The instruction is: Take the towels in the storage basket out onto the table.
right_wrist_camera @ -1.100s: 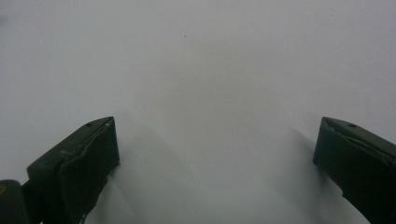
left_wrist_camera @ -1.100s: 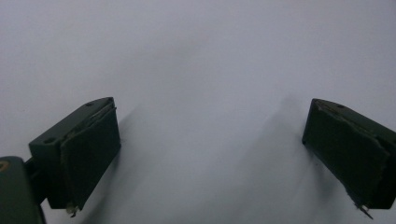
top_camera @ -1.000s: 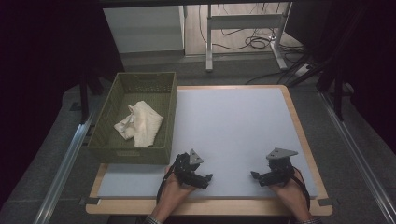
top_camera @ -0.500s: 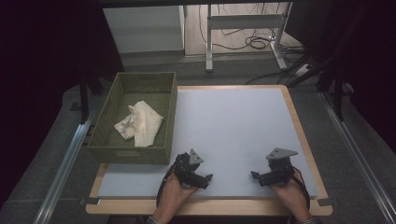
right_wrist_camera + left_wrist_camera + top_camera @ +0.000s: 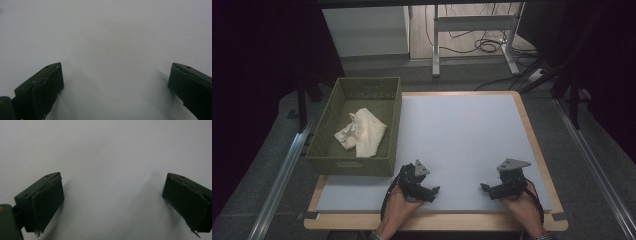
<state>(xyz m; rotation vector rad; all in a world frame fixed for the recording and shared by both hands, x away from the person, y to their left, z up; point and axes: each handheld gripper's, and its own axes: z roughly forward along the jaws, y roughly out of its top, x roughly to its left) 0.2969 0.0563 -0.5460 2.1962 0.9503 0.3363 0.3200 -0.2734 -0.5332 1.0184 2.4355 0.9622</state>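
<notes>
A cream cloth (image 5: 361,131) lies crumpled inside the green woven basket (image 5: 323,153) at the table's left. My left gripper (image 5: 432,192) rests low on the pale mat (image 5: 462,130) near the front edge, just right of the basket's near corner. Its jaws stand wide apart in the left gripper view (image 5: 113,202), with bare mat between them. My right gripper (image 5: 485,188) sits near the front right, pointing left toward the other. In the right gripper view (image 5: 115,87) its jaws are also spread wide and hold nothing.
The mat lies on a wooden-edged table (image 5: 532,135). Metal rails (image 5: 277,185) run along both sides on the floor. A desk frame (image 5: 472,25) and cables (image 5: 484,46) stand beyond the far edge.
</notes>
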